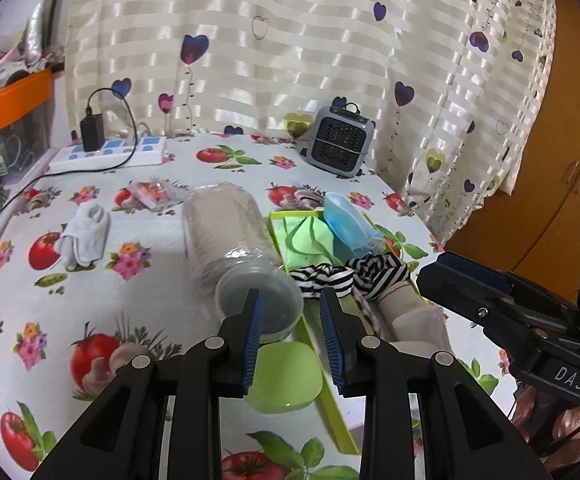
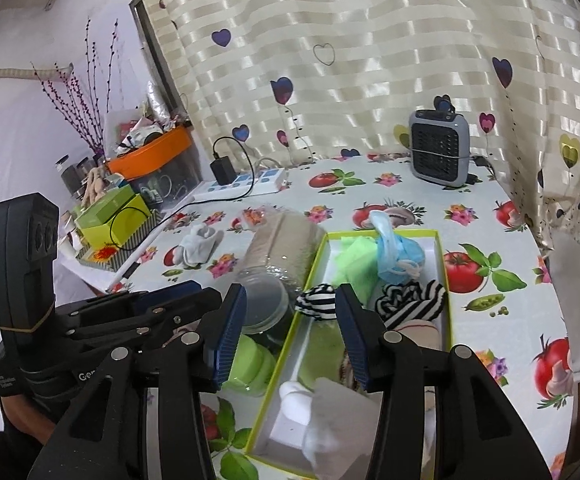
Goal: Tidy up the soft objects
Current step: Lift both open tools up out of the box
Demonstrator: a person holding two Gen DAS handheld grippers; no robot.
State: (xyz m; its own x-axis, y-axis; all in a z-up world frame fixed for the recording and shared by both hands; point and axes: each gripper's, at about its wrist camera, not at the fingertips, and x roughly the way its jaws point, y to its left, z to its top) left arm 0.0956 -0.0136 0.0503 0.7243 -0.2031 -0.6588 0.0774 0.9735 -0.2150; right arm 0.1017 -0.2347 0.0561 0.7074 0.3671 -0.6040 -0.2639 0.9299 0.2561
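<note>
A yellow-green tray (image 2: 441, 264) on the table holds a green cloth (image 2: 354, 258), a blue face mask (image 2: 400, 256), a black-and-white striped cloth (image 2: 410, 298) and white and beige socks (image 2: 330, 408). The tray also shows in the left wrist view (image 1: 310, 332). A white sock (image 1: 84, 236) lies alone on the tablecloth to the left (image 2: 198, 246). My left gripper (image 1: 290, 300) is open and empty above the tray's left edge, beside a clear plastic jar (image 1: 230, 240) lying on its side. My right gripper (image 2: 290, 300) is open and empty over the tray's near half.
A green lid (image 1: 286, 376) lies by the jar mouth. A small wrapped packet (image 1: 156, 194) lies behind the jar. A grey fan heater (image 1: 340, 140) and a power strip (image 1: 110, 152) stand at the back by the curtain. Boxes and an orange bin (image 2: 150, 152) crowd the left side.
</note>
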